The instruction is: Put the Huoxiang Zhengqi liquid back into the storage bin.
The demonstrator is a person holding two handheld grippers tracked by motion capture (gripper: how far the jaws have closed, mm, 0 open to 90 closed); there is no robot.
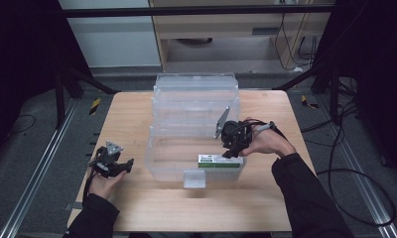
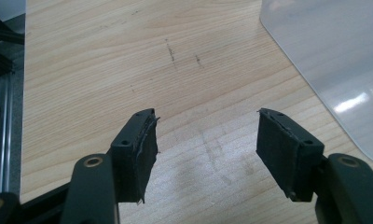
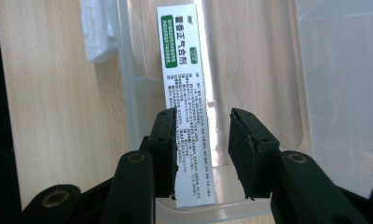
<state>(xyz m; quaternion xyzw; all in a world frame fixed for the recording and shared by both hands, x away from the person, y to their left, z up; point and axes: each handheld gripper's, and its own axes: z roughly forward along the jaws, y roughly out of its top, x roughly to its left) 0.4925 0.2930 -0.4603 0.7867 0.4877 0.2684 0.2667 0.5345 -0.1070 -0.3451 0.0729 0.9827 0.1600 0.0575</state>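
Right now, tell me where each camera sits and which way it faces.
High view: above the person's side, facing forward and down on the table, bin and box; both forearms, left gripper and right gripper show.
Left gripper view: rides the left gripper, facing the bare table and the bin's edge; open jaws show.
Right gripper view: rides the right gripper, facing down into the bin; jaws straddle the box.
Shared: high and right gripper views both show the box in the bin.

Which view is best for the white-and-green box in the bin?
The right gripper view: the white-and-green box is close, print visible, between the right gripper and its open fingers. The high view shows it small inside the clear bin. The left gripper view shows bare table.
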